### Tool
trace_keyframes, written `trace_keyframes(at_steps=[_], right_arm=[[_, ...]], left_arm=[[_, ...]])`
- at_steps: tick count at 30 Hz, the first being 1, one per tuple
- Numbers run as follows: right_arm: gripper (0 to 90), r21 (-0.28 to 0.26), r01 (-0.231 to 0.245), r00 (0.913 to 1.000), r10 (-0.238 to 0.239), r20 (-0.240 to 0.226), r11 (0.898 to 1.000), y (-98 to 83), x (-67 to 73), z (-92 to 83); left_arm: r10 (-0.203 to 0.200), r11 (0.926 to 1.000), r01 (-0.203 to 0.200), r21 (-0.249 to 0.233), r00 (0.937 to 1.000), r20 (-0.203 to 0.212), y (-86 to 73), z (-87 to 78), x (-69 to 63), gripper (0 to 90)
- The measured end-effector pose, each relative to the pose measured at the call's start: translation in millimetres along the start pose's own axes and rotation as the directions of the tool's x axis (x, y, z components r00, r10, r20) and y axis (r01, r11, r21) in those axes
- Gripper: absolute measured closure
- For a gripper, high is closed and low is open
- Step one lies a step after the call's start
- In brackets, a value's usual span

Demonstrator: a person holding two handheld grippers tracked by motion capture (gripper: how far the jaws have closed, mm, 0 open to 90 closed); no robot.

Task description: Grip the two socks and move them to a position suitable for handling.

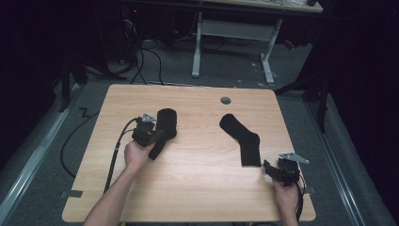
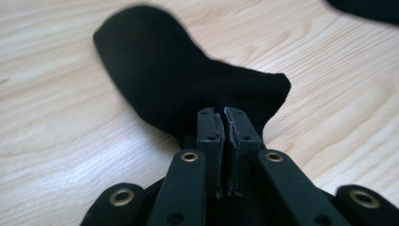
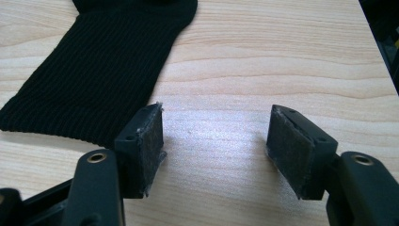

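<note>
Two black socks lie on the wooden table (image 1: 197, 188). The left sock (image 1: 167, 123) lies bent at the left-middle, and my left gripper (image 1: 157, 136) is shut on its near part. In the left gripper view the pads meet at the sock's (image 2: 164, 70) heel bend, and the left gripper (image 2: 224, 113) pinches the fabric. The right sock (image 1: 242, 136) lies flat at the right-middle. My right gripper (image 1: 268, 167) rests just off its cuff end, near the table's right front corner. In the right gripper view the right gripper (image 3: 216, 136) stands open over bare wood, beside the ribbed cuff (image 3: 103, 61).
A round cable hole (image 1: 226, 100) sits in the table near its far edge. Beyond the table stand a white desk frame (image 1: 233, 33) and loose cables (image 1: 141, 61) on the grey floor. Each gripper's cable trails off the front edge.
</note>
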State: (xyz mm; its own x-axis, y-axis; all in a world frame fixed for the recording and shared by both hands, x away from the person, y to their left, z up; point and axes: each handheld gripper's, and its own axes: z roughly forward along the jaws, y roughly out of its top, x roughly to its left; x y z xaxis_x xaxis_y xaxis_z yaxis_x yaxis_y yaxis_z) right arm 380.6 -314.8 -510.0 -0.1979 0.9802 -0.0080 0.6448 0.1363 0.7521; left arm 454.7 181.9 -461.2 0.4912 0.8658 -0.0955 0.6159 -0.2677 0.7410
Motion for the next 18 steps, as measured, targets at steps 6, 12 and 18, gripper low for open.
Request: trace_keyframes(at_steps=[6,12,18], right_arm=[[36.5,0.000,0.001,1.0000,-0.001,-0.002,1.000,0.0,0.0,0.0],[36.5,0.001,0.001,1.0000,-0.001,-0.002,1.000,0.0,0.0,0.0],[36.4,0.001,0.002,1.0000,-0.002,-0.002,1.000,0.0,0.1,0.0]], left_arm=[[0.010,0.9990,-0.009,-0.043,0.9998,0.019,11.4,-12.7,-7.4,85.4],[0.020,0.9992,-0.018,-0.036,0.9989,0.043,18.0,-16.7,-11.1,85.6],[0.040,0.9972,-0.037,-0.066,0.9978,0.052,28.1,-24.4,-20.1,85.8]])
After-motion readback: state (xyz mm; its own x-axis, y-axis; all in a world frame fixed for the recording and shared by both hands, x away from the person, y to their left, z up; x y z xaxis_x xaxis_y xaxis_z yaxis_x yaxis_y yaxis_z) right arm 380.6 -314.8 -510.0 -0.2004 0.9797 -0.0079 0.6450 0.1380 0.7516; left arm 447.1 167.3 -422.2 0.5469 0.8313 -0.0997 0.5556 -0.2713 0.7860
